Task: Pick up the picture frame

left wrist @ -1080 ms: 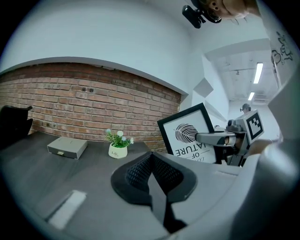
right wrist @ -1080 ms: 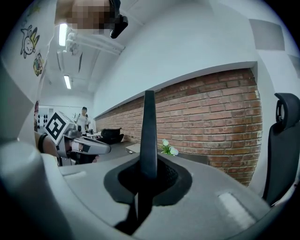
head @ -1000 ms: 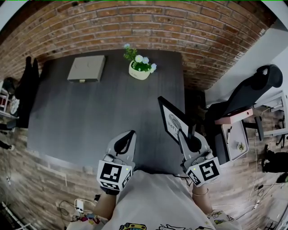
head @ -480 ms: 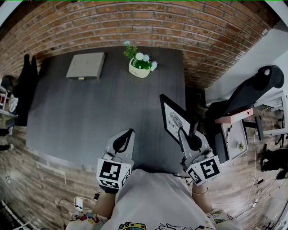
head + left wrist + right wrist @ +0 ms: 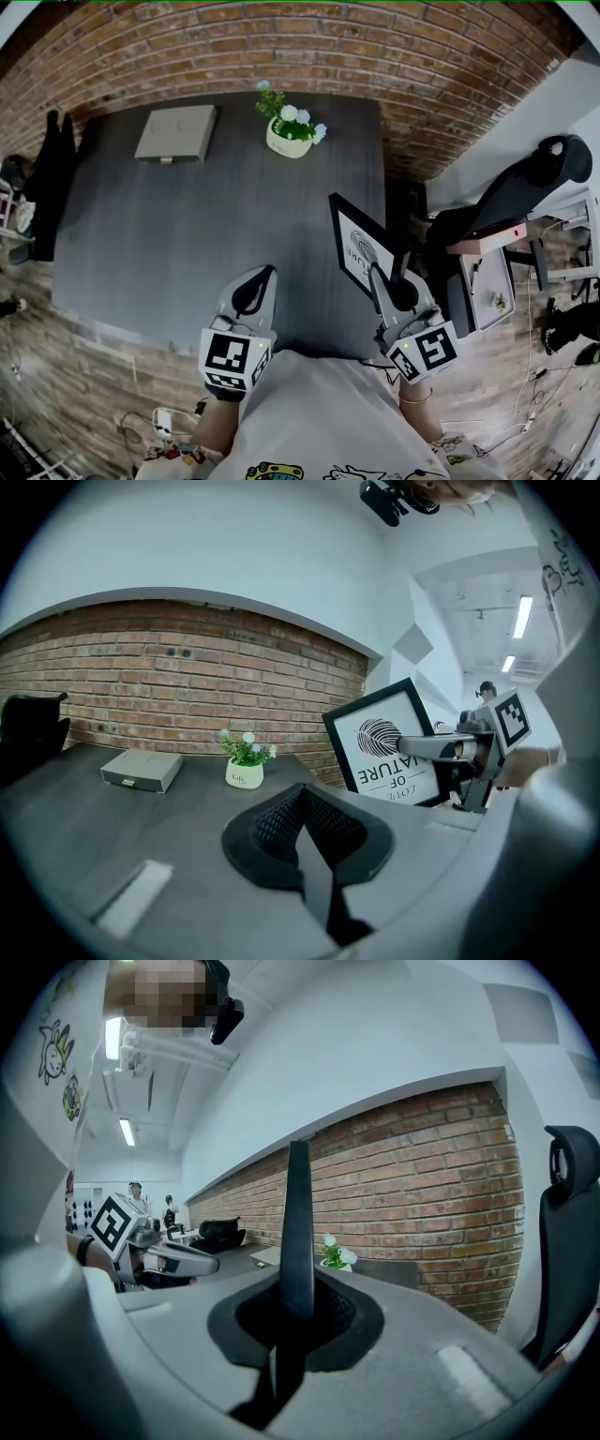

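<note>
The picture frame, black-edged with a white leaf print, stands upright over the right front part of the dark table. My right gripper is shut on its near lower edge. In the right gripper view the frame rises edge-on from between the jaws. The left gripper view shows the frame's face with the right gripper pinching its side. My left gripper hovers over the table's front edge, shut, with nothing in it. Whether the frame's foot touches the table is hidden.
A white pot of flowers and a flat grey box sit at the table's far side, by the brick wall. A black office chair and a small side table stand to the right.
</note>
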Action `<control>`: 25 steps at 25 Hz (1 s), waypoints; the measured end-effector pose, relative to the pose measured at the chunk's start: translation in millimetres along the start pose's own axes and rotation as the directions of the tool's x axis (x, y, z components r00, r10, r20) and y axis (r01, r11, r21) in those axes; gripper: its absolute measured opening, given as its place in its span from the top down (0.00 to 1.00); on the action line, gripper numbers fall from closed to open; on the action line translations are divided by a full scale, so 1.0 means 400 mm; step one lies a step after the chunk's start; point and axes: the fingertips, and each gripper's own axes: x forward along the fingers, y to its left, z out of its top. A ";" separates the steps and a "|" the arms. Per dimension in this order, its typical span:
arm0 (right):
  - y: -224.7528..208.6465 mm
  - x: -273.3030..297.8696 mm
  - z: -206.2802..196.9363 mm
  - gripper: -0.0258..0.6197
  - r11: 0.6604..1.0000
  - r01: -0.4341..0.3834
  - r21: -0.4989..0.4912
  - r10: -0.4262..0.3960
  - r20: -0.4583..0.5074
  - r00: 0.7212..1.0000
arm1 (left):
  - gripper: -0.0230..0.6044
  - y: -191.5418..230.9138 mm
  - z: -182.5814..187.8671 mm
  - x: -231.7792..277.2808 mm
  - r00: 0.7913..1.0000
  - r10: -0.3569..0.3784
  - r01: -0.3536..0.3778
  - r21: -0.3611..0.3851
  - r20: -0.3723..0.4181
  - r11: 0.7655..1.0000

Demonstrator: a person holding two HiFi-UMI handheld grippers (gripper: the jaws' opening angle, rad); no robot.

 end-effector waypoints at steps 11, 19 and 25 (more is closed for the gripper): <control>-0.005 0.001 -0.007 0.94 1.000 -0.001 0.016 0.002 -0.010 1.000 | 0.94 0.004 -0.005 0.000 1.000 0.009 -0.009 -0.008 -0.005 1.000; -0.003 0.009 -0.012 0.94 1.000 0.002 0.010 -0.002 -0.020 1.000 | 0.94 0.016 -0.007 -0.001 1.000 0.022 -0.022 -0.009 -0.005 1.000; -0.007 0.012 -0.015 0.94 1.000 0.009 0.016 -0.009 -0.024 1.000 | 0.94 0.019 -0.010 0.002 1.000 0.019 -0.019 -0.011 -0.009 1.000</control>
